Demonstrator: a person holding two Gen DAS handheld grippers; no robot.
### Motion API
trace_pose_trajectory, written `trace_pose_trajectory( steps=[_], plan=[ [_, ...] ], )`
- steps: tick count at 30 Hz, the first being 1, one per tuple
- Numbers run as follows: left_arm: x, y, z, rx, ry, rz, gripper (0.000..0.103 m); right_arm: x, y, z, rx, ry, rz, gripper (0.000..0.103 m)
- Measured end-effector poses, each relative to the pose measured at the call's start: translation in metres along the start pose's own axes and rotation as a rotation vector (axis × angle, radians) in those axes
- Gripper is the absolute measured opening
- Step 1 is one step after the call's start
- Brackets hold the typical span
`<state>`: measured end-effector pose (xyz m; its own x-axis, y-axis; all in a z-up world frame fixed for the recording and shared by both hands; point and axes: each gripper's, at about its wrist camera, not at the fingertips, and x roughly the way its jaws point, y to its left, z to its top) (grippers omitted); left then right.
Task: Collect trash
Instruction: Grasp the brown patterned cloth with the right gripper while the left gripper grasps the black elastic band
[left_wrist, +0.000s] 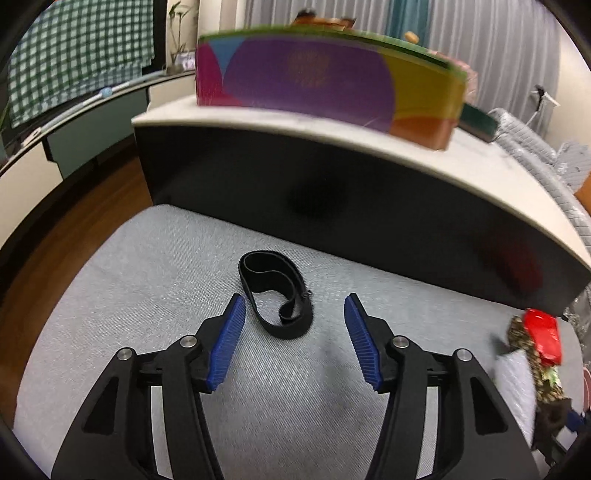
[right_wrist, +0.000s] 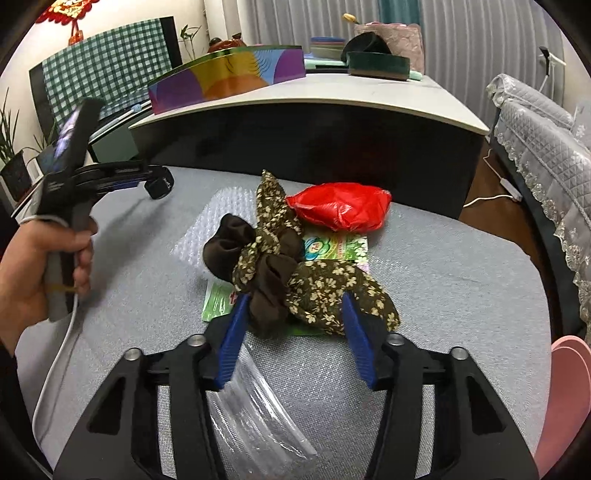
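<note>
While the left gripper (left_wrist: 294, 302) hangs with its ribbed blue pads apart above a looped black elastic band (left_wrist: 275, 297) on the grey woven cushion (left_wrist: 147, 280), the right gripper (right_wrist: 291, 306) spreads unclamped around a knotted brown floral cloth (right_wrist: 295, 284). Behind it lie a crumpled red plastic bag (right_wrist: 340, 210), printed green wrappers (right_wrist: 336, 247) and clear bubble wrap (right_wrist: 207, 225).

We can read no text with certainty: the green printed packet (right_wrist: 334, 248) under the floral cloth bears a flower emblem and small marks, but they are too blurred for us to make out.
</note>
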<state>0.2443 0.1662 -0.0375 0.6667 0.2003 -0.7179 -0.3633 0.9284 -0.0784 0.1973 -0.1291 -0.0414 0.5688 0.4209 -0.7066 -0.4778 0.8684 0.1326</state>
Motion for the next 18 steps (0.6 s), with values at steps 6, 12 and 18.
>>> trace_pose_trajectory(
  steps=[6, 12, 18],
  plan=[
    [0.009, 0.005, 0.001, -0.019, 0.048, -0.002, 0.026, 0.003, 0.005, -0.002, -0.018, 0.014, 0.019, 0.018],
    [-0.006, -0.004, -0.005, 0.003, 0.032, -0.022, 0.014, -0.003, 0.000, 0.000, 0.008, -0.002, 0.024, 0.009],
    [-0.037, -0.020, -0.016, 0.046, -0.026, -0.076, 0.014, -0.024, -0.003, 0.003, 0.024, -0.050, 0.004, 0.009]
  ],
)
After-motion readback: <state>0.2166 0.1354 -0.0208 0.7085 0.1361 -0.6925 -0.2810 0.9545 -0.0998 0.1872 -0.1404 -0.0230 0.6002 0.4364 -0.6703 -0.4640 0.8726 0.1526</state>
